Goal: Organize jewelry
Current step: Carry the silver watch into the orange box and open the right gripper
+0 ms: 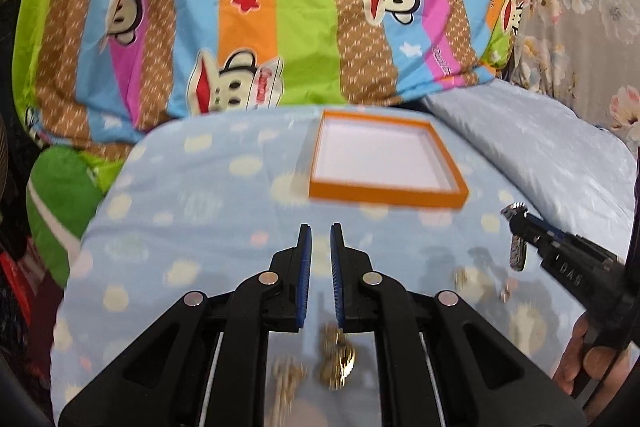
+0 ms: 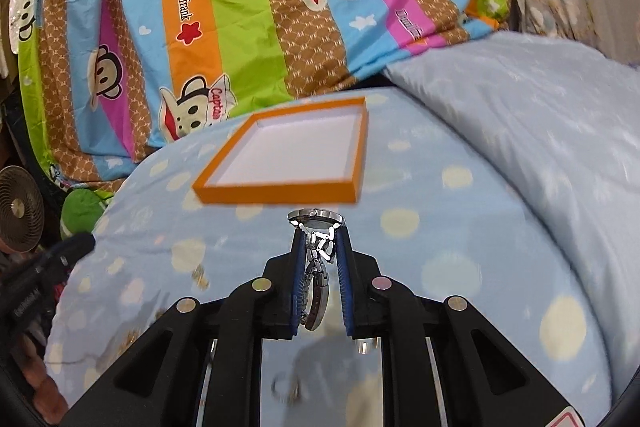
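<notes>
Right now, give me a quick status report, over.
Right gripper shut on silver watch, short of orange tray. Left gripper nearly closed, empty, above gold jewelry. Tray holds nothing; path unobstructed.

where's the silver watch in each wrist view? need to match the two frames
Left wrist view: silver watch at far right, mid-height, held in the right gripper above the blue dotted bedding.
Right wrist view: watch centre frame, clamped between the right gripper's fingers, its face just past the tips.
Shared landmark: orange-rimmed tray, beyond the watch in both views.
</notes>
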Demonstrator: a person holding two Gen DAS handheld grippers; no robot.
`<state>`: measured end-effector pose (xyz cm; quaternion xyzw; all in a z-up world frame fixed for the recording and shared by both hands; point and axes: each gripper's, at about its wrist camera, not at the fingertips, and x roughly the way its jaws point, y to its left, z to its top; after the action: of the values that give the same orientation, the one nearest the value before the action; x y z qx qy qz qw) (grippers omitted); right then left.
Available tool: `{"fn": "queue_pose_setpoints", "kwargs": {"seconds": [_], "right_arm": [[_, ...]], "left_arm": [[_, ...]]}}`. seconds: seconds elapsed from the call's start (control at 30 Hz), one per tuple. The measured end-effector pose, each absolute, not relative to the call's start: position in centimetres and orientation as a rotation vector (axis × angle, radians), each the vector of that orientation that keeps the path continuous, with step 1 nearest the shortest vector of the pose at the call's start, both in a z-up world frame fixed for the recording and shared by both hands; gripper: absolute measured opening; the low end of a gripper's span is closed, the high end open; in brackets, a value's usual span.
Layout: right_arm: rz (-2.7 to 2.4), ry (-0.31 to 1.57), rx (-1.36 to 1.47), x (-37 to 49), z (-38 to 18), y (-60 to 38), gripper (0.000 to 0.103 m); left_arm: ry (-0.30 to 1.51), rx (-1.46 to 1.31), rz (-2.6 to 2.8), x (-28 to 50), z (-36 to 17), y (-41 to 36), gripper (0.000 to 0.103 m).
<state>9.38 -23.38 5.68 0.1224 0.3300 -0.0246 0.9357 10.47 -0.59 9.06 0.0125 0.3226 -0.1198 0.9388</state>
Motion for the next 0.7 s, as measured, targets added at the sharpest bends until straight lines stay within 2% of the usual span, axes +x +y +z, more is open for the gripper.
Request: {"fn": "queue_pose_setpoints", "kwargs": {"seconds": [0.2,0.37,0.7], "right_arm": [[-0.043,0.677,0.25,16.4,5.8,-24.2,0.014],[-0.037,0.728,0.293,21.7,4.1,-25.0,0.014],[-0.03,0.825,0.279,26.9,0.3,-24.5,0.015]], "left_arm": [[0.653,0.037,-0.267,18.7,9.8,-4.3,0.009],[0.731,0.014,-0.262,25.6,7.0,-6.4,0.009],[0.851,-0.007,-0.266,30.7,1.5,-7.2,0.009]]}}
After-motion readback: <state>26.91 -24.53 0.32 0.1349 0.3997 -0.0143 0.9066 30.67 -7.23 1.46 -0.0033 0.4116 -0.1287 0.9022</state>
